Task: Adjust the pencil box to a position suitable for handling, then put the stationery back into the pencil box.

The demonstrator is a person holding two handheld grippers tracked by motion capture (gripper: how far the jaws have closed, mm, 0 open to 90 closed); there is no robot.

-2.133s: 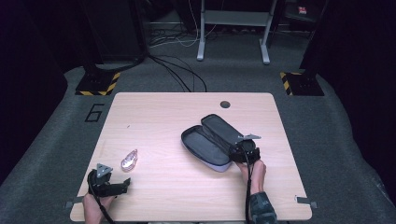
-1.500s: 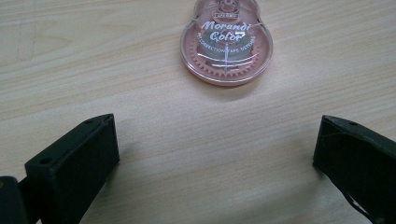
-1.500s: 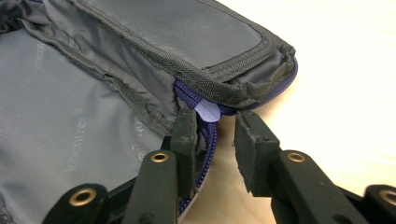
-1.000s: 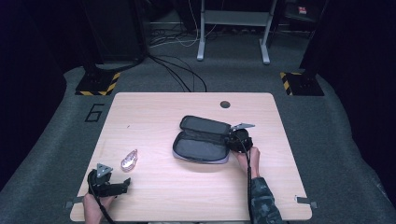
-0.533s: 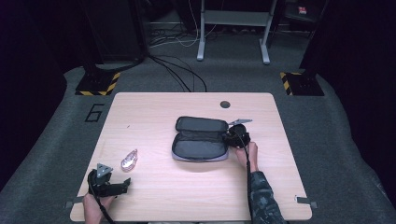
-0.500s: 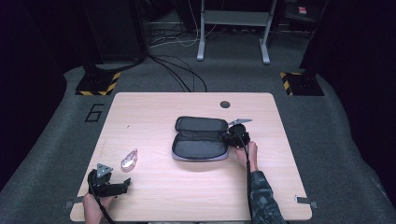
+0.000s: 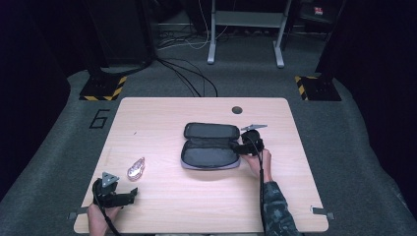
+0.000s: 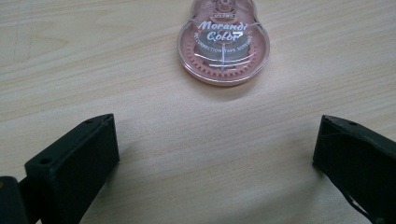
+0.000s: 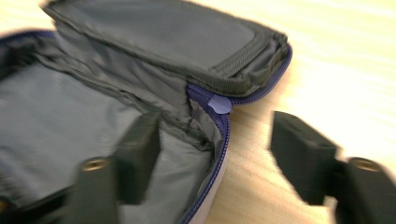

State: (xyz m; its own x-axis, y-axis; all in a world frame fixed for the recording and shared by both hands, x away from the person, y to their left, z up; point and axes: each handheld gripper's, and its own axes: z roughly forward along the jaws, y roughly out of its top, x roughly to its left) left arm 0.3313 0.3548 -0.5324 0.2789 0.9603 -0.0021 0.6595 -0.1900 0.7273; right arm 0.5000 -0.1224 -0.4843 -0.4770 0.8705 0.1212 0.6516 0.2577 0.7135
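An open pencil case (image 7: 210, 147) lies near the middle of the wooden counter (image 7: 162, 113), its zip undone and its two halves folded apart, the far half lying flat behind the near one. In the right gripper view the case (image 9: 93, 116) shows grey lining, a purple zip edge and a black mesh-trimmed flap; nothing can be seen inside the part that shows. The right gripper (image 7: 243, 146) sits at the case's right end. Its jaws have just been opening and now stand spread, one over the lining inside the case and the other outside above the bare counter, so that the zip edge (image 9: 219, 135) lies between them without being pinched.

The left gripper (image 7: 132, 195) rests at the near left corner of the counter, its jaws spread wide with only bare wood between them. Just beyond them lies a pink, clear-shelled correction tape dispenser (image 8: 223, 44), flat on the counter and apart from both jaws, well apart from the case.
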